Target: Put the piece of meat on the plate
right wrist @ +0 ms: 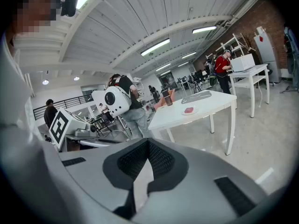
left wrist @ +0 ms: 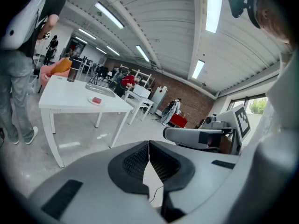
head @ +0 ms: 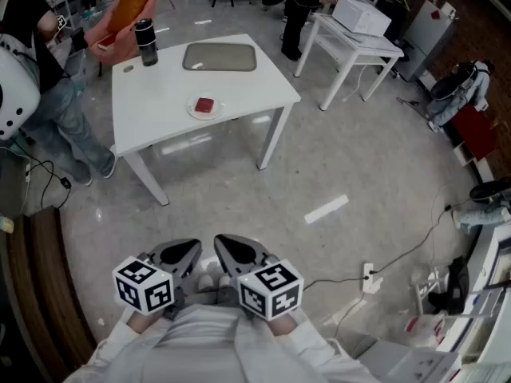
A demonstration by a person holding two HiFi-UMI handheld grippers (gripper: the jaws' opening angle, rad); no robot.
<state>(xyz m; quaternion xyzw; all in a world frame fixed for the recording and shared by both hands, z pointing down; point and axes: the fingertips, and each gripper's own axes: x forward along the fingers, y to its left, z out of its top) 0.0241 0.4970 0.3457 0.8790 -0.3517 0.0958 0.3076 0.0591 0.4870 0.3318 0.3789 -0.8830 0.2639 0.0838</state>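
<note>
Left gripper (head: pixel 182 255) & right gripper (head: pixel 239 254), fingers pressed together on nothing, hang well apart from worktop (head: pixel 160 86), where meat (head: pixel 205 104) already lies on plate (head: pixel 192 110): task looks done, no grab needed next.

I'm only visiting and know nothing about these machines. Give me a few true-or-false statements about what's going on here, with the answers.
1. The piece of meat lies on the plate. True.
2. The left gripper holds the meat. False: its jaws are together with nothing between them, well away from the table.
3. A black tumbler stands on the white table. True.
4. The right gripper has its jaws wide apart. False: they are together and empty.
5. The grey tray sits on the floor. False: it lies on the table.
</note>
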